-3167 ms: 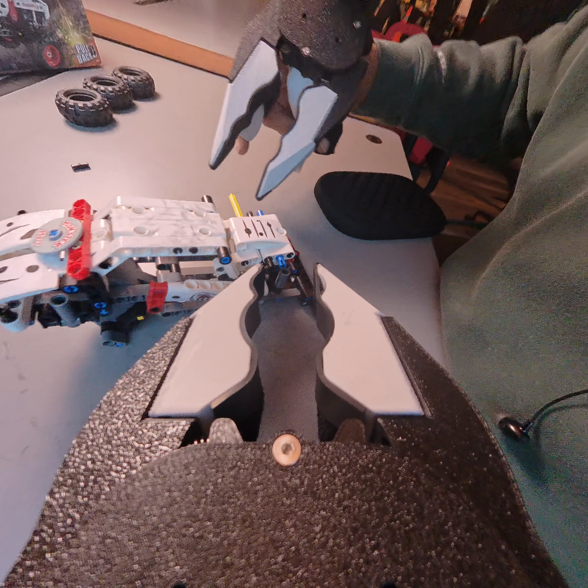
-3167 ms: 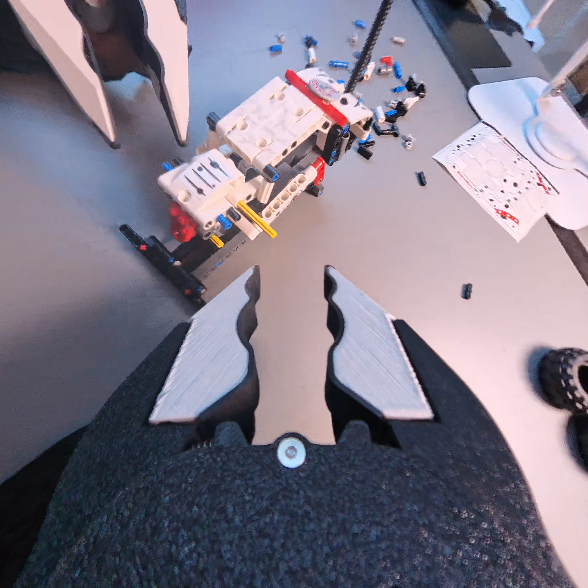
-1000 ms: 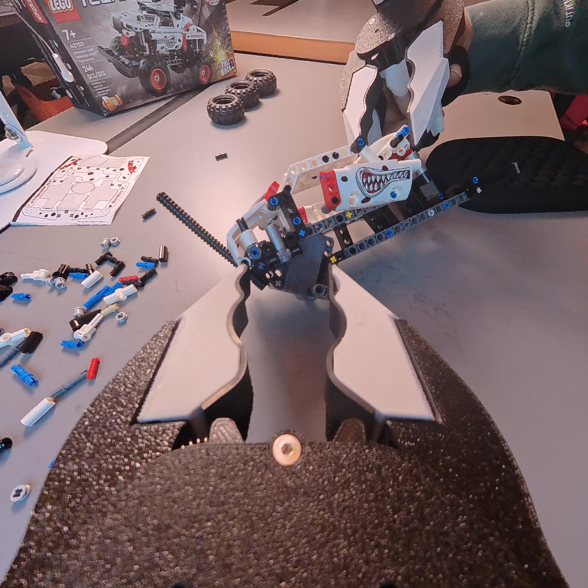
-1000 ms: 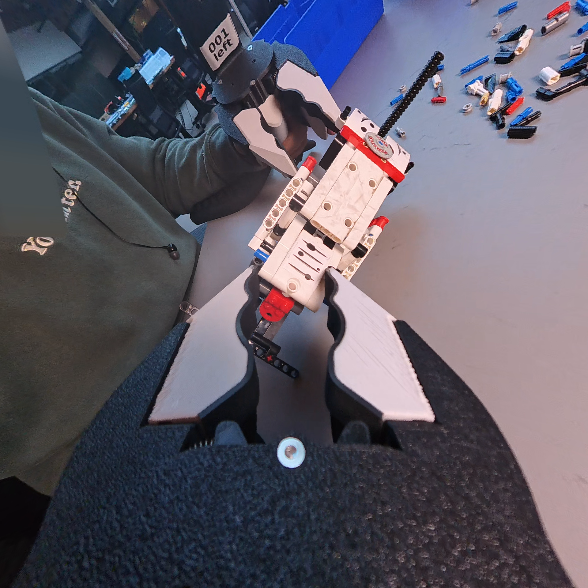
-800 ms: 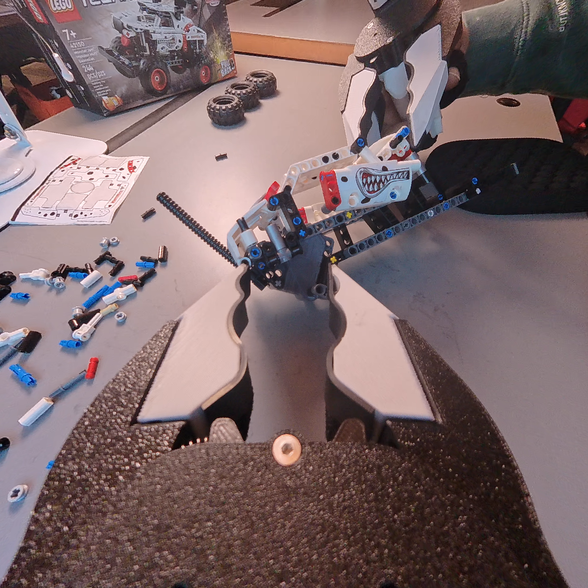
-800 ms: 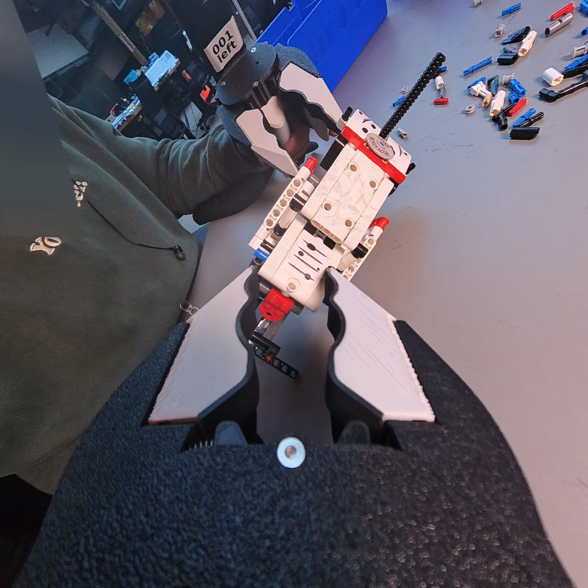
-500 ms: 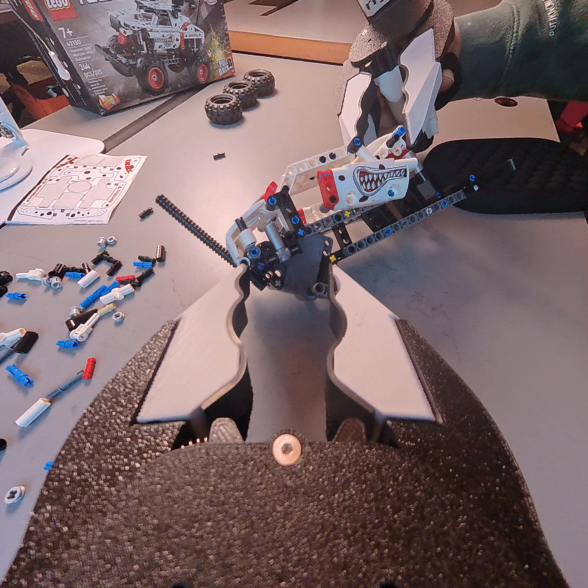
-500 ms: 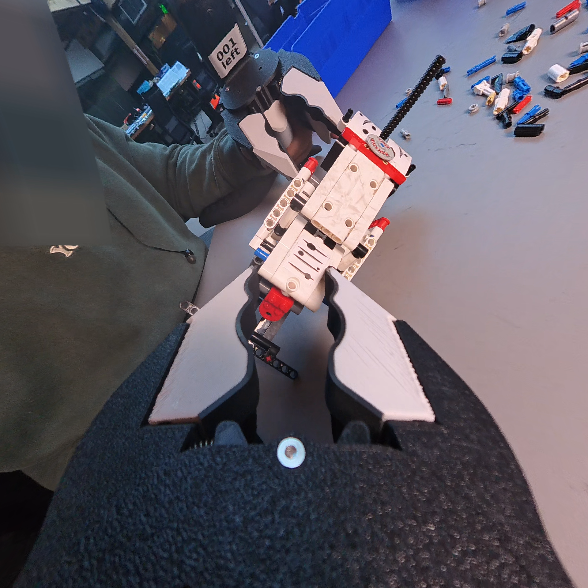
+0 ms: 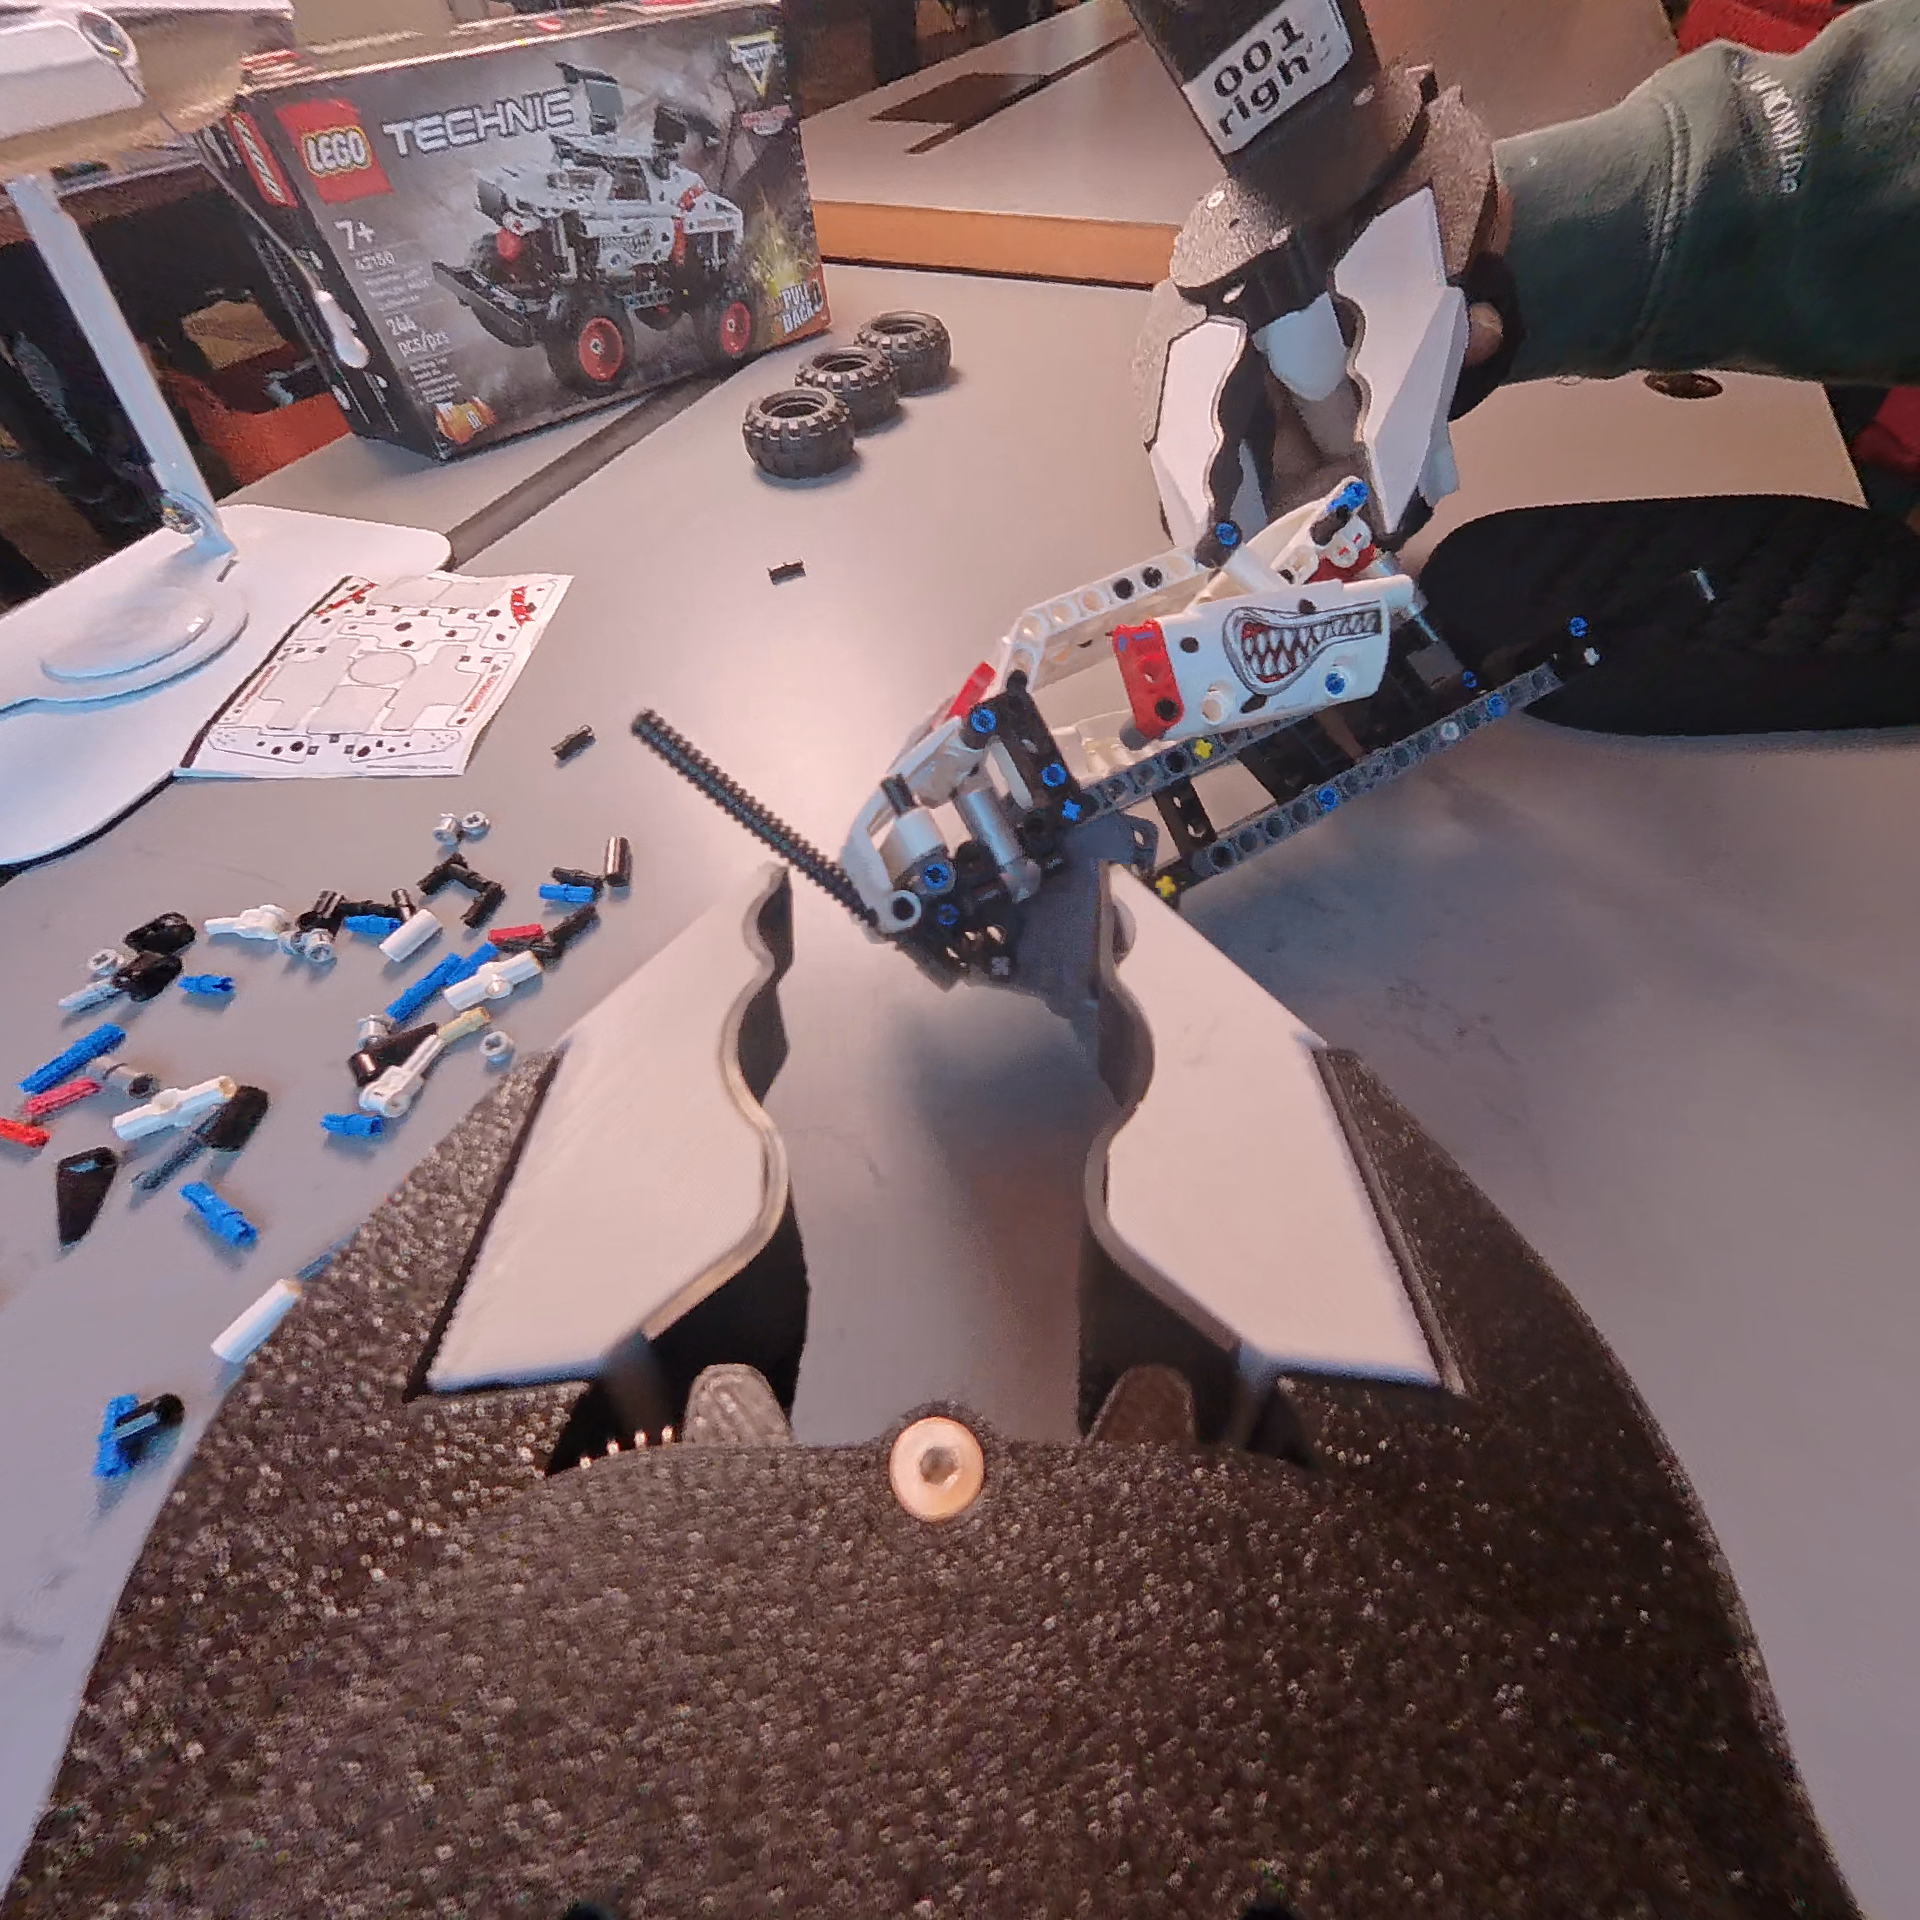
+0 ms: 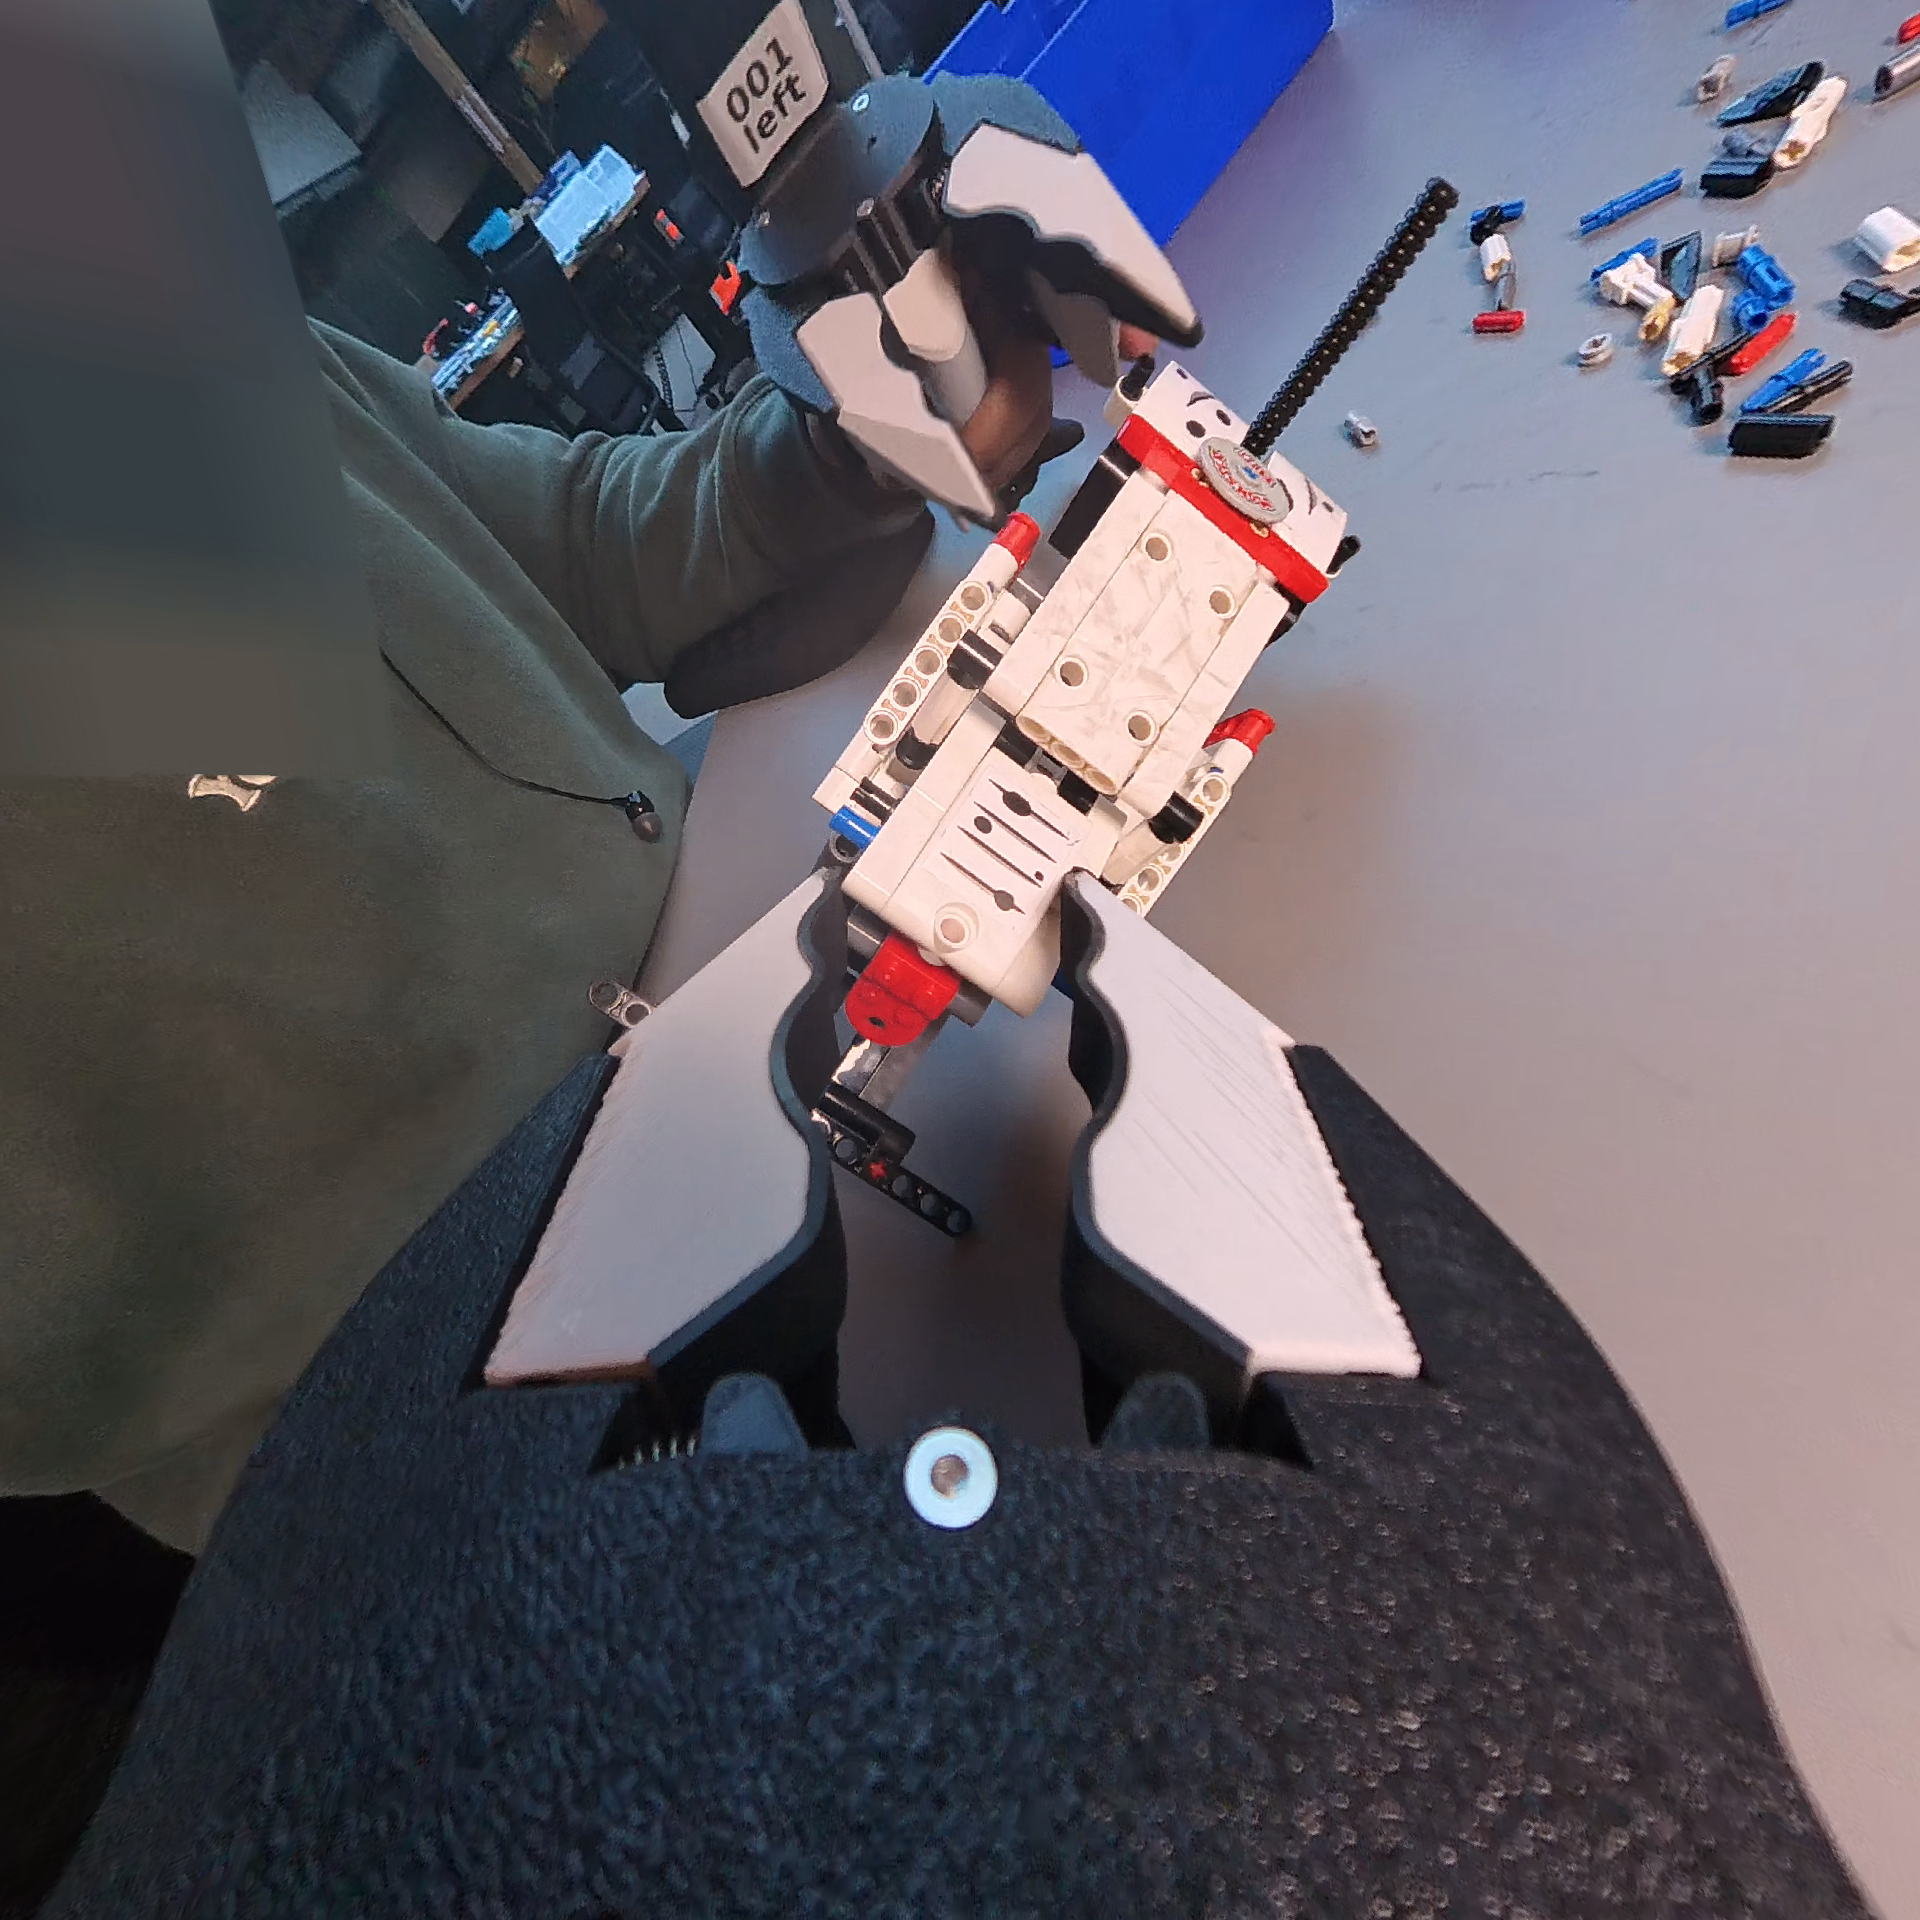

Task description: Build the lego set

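A grey table (image 9: 1558,1039) carried the work, with the set's box (image 9: 540,218) at its far edge, three black tyres (image 9: 842,390) beside it, a sticker sheet (image 9: 384,675) and a scatter of small loose pieces (image 9: 343,997) to the left. The half-built white truck (image 10: 1091,707) was held tilted above the table. The right tongs (image 10: 945,914) were closed on its front end, gripping the white hood on both sides. The left tongs (image 9: 940,914) stood wider apart at the rear end; the right finger seemed to touch the grey chassis, though whether they gripped it could not be told. A black ribbed rod (image 9: 738,800) stuck out from the truck's rear.
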### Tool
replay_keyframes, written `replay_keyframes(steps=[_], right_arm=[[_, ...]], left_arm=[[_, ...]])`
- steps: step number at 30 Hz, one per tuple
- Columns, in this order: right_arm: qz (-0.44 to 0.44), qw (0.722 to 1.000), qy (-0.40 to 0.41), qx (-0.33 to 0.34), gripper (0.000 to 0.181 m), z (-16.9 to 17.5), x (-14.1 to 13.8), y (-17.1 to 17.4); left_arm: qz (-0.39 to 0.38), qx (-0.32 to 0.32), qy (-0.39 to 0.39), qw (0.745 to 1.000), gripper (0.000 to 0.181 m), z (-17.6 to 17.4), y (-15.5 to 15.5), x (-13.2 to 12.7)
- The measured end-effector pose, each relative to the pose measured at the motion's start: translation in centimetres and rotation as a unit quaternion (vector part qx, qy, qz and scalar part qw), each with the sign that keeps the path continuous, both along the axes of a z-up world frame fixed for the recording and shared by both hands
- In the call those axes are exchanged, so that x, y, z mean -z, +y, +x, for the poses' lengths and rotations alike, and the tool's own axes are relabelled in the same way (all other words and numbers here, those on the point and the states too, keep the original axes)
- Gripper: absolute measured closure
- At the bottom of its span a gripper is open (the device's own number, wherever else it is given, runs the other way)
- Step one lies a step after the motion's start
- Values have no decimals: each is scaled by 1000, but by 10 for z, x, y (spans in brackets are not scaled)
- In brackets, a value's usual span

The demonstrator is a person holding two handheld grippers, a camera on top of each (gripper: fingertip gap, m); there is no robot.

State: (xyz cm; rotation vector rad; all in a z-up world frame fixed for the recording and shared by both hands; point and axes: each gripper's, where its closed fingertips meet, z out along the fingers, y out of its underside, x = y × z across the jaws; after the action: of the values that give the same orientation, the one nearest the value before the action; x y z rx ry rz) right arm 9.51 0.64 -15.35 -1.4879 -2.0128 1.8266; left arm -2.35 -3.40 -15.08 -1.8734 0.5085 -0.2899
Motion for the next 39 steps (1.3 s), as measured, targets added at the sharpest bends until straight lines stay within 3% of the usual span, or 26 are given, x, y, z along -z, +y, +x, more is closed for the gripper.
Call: replay_keyframes(steps=[8, 15, 39], right_arm=[[-7, 1000, -2, -12, 141, -3, 0, -3], [-20, 999, -11, -24, 141, -4, 2, -3], [16, 999, 8, -32, 141, -3, 0, -8]], left_arm=[[-40, 14, -37, 998, 111, 2, 5, 14], [-61, 10, -21, 998, 119, 4, 11, 24], [-56, 18, -9, 998, 118, 7, 6, 25]])
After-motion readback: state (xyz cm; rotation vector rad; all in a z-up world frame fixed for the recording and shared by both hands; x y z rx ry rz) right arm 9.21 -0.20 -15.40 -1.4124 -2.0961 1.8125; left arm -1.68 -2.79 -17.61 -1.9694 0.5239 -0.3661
